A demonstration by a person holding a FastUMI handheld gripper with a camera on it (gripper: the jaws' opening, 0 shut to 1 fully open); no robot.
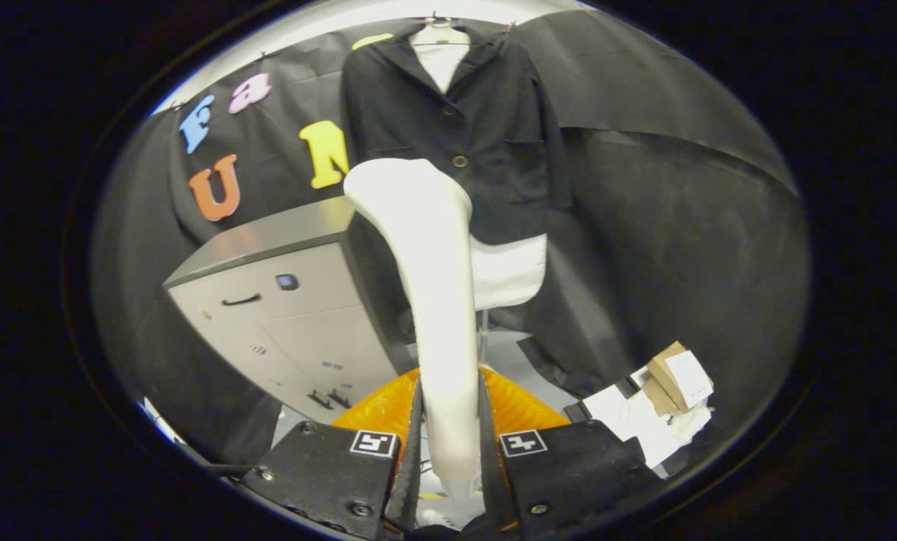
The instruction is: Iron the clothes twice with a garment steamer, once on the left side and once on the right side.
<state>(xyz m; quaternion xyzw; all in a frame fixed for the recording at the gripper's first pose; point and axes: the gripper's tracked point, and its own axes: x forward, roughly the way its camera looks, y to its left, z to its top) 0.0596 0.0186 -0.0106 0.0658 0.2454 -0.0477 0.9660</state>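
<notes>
Gripper (448, 451) fingers pinch white garment steamer (433, 300) by handle, one each side; steamer head rises upright beyond fingers; black jacket (486, 120) hangs on white mannequin (512, 274) just beyond head, against booth wall; grey cabinet (283, 300) left; cardboard boxes (674, 379) on floor right.

Tool (448, 443): square coded markers, screws on finger mounts

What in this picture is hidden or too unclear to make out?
- Gripper view: the steamer, clamped in the gripper, covers part of the jacket and faces away, so its steam plate is hidden.
- Cabinet: small labels too tiny to read.
- Boxes: contents unclear.
</notes>
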